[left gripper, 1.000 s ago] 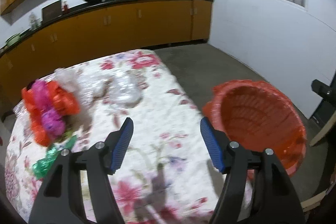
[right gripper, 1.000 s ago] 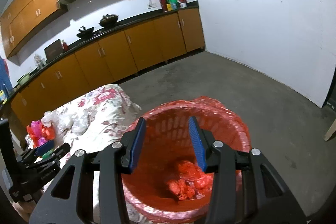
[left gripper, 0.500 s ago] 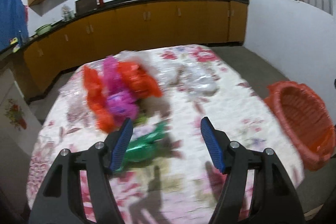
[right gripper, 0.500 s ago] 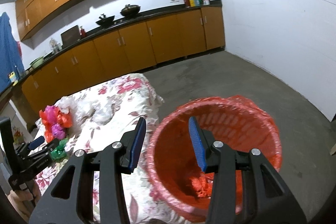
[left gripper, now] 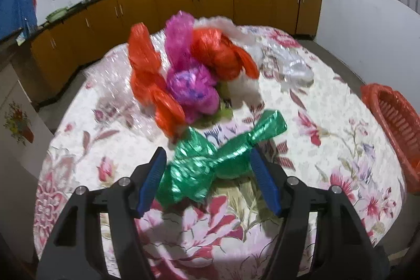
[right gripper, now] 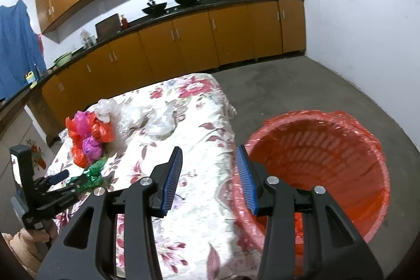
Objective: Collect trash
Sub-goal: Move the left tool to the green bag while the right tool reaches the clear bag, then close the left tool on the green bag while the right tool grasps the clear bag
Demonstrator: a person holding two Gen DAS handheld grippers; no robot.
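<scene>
Table [left gripper: 328,156] with a floral cloth takes up most of the left wrist view, and the trash is piled toward its far side. One red basket [right gripper: 341,148] lined with a red bag sits on the floor just beside the table's right edge; a bit of red stuff shows at the bottom, partly hidden behind the right gripper.

On the cloth I count roughly three orange-red bags [left gripper: 223,54], though they're bunched up so the count is shaky, plus one pink-purple bag [left gripper: 191,85] in the middle of them, a couple of clear or whitish crumpled bags [left gripper: 296,67] behind and to the right, and one shiny green bag [left gripper: 218,164] nearest the camera.

Left gripper [left gripper: 207,180] has its blue pads spread wide with the green bag lying right between them. The pads sit close along its sides, but I can't tell if either actually touches it; it doesn't look squeezed. In the right wrist view the same gripper reaches over the table's near-left corner at that bag.

Right gripper [right gripper: 208,179] is partly spread with nothing between its pads, hanging over the gap where the table edge meets the basket rim.
</scene>
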